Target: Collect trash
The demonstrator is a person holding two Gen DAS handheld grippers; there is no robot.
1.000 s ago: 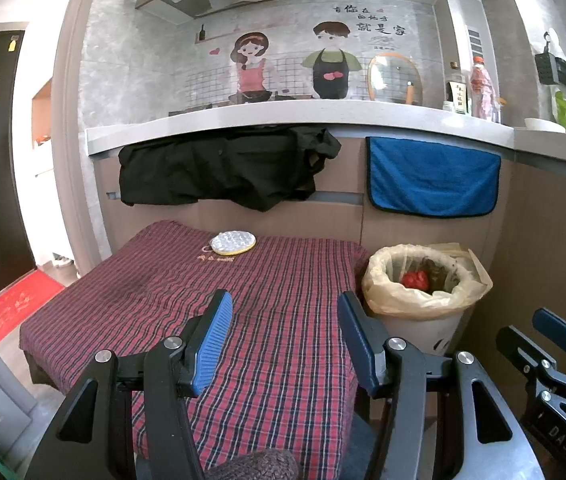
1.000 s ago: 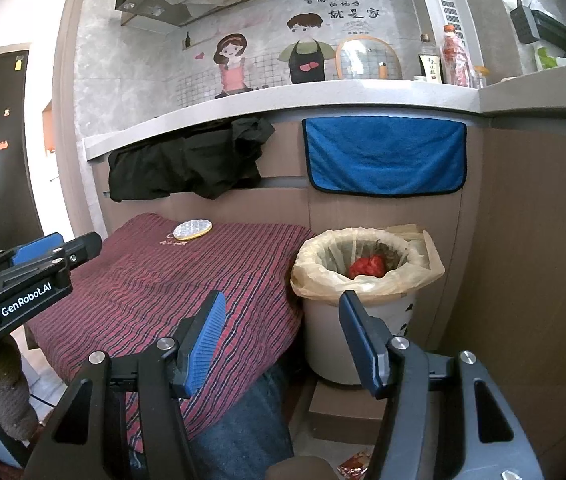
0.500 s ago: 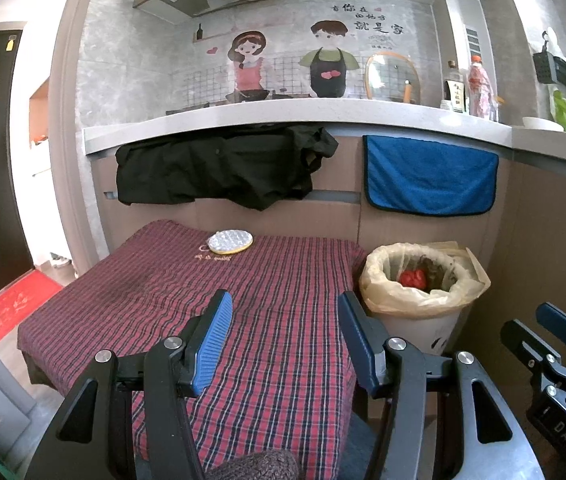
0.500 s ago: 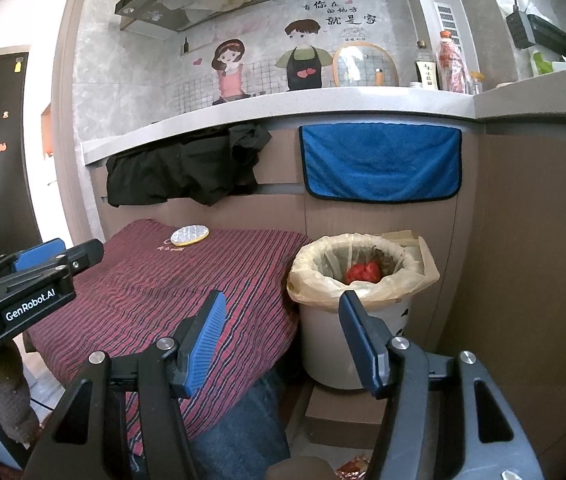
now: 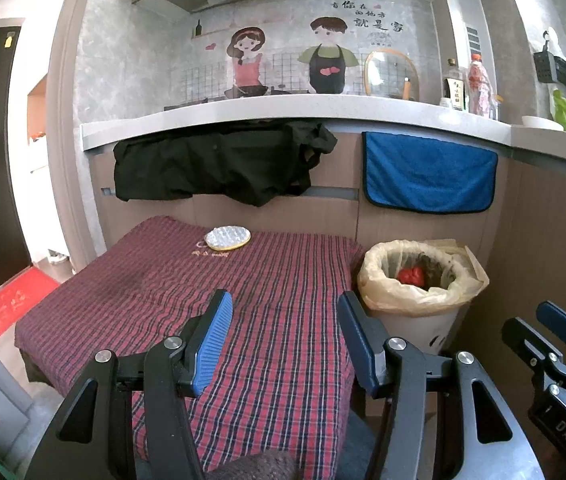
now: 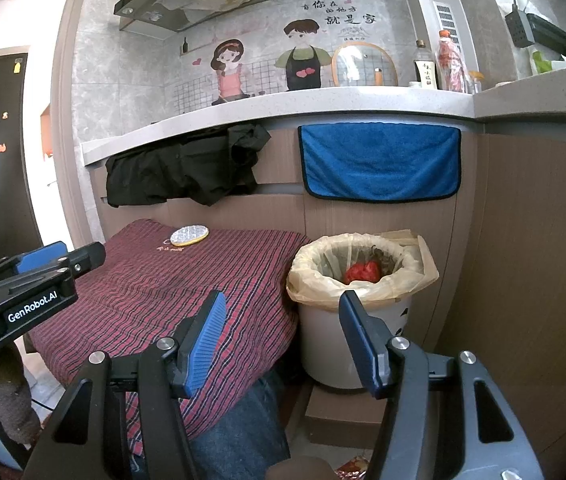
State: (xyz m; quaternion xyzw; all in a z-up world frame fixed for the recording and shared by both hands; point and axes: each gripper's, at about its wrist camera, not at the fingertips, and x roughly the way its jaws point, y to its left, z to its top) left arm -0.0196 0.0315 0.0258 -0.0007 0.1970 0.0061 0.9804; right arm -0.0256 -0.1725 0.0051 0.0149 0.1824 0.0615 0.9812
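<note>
Nearest, the left gripper (image 5: 283, 312) was held over the near part of the table, its blue-padded fingers spread wide with nothing between them. The right gripper (image 6: 281, 314) stood likewise, fingers apart and empty, in front of the gap between table and bin. Each tool's rear was cut off by the lower frame edge; the hands carrying them could not be seen. A brown knitted patch (image 5: 259, 466) showed at the bottom edge of the left view — what it was could not be determined.

The table carried a red plaid cloth (image 5: 211, 280), bare except for a small oval pad (image 5: 227, 238) near its far edge; its silvery surface was too small to identify. Lettering on the cloth beside it was illegible.

Just right of the table stood the white trash bin (image 6: 347, 344), lined with a pale bag (image 6: 311, 272). Inside lay a crumpled red piece of trash (image 6: 361, 272) against something dark — the rest of the contents was hidden by the rim.

Beyond, a black garment (image 5: 219, 168) and a blue towel (image 5: 429, 178) hung from the counter front. On the counter (image 5: 283, 106), bottles (image 5: 479, 88) stood at the right; their labels were unreadable.
</note>
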